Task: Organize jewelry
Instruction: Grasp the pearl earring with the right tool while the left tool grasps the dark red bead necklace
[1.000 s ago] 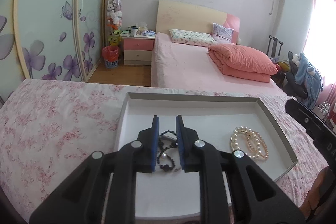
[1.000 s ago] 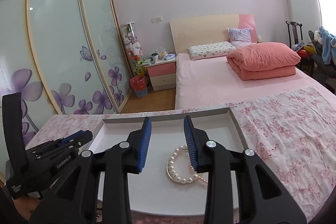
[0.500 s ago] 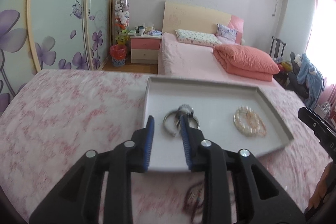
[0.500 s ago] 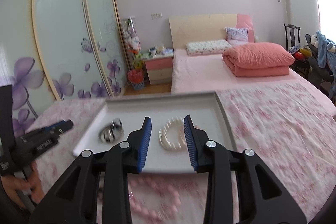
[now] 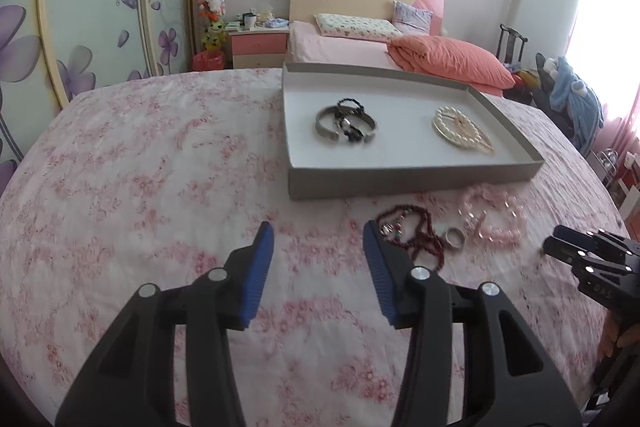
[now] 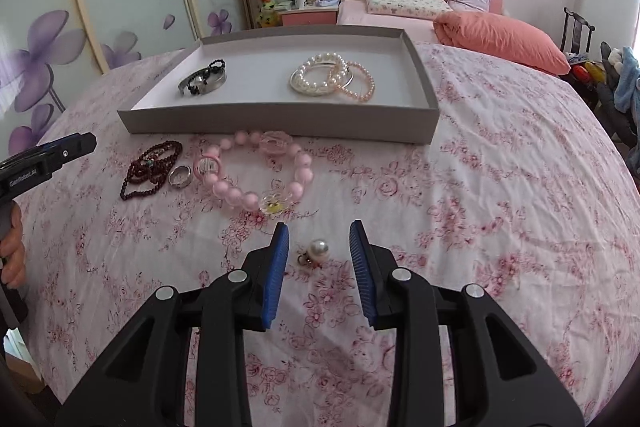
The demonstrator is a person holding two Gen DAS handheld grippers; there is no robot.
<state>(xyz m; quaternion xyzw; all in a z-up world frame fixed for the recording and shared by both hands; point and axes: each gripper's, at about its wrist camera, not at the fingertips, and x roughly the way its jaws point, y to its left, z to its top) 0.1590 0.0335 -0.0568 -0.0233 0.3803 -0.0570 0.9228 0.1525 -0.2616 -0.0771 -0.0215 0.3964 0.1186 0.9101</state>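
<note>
From the left wrist view, my left claw (image 5: 318, 237) fills the lower centre of the frame with its jaws standing wide; they have just been opening, and only the floral cloth (image 5: 160, 187) lies between them. Just past its right fingertip, a dark red bead strand (image 5: 416, 231) lies in a heap. To the right of that sit a small silver ring (image 5: 456, 238) and a pink bead bracelet (image 5: 494, 217). Higher up, centre right, is the grey tray (image 5: 400, 177). It holds a silver bangle tangled with black beads (image 5: 346, 123) on its left side and a pearl bracelet (image 5: 460, 127) on its right. My right claw (image 5: 560, 245) pokes in at the right edge; from here I cannot tell how its jaws stand.

From the right wrist view, my right claw (image 6: 318, 241) sits lower centre, jaws narrow but apart and just been closing a little. A pearl earring (image 6: 316, 251) lies on the cloth between the tips, and I see neither pad touching it. Above it lies the pink bracelet, with the ring and the dark red strand to its left. The tray spans the upper centre. The left claw enters at the left edge.
</note>
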